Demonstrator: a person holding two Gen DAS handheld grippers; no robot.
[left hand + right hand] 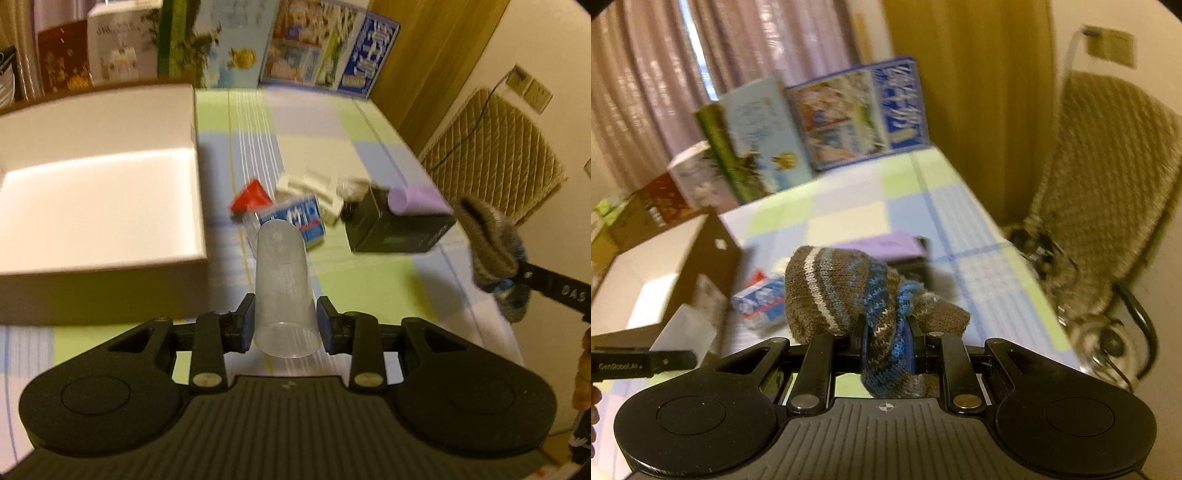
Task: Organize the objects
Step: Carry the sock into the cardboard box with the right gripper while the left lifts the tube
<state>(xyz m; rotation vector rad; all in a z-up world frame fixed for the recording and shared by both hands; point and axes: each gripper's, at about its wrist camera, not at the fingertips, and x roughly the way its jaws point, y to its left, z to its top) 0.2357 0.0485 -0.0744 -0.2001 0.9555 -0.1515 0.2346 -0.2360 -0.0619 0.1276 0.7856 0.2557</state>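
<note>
Both hands loaded, the open white box at frame left in the left wrist view looks like the drop target.

Doing it well: bring the clear plastic cup over the box's floor, well inside the wall, and lower before release, since it's light, round and will roll. Same for the knitted sock: it's floppy, so get the dangling end past the rim first. Stagger the two drops so the grippers don't collide over the box.

Left gripper: jaws narrowed onto the cup, pads touching both sides near its open rim.

Right gripper: fully closed, pinching a fold of the sock, the rest bunched above the fingers.

Remaining clutter sits centre frame on the checked tablecloth.
</note>
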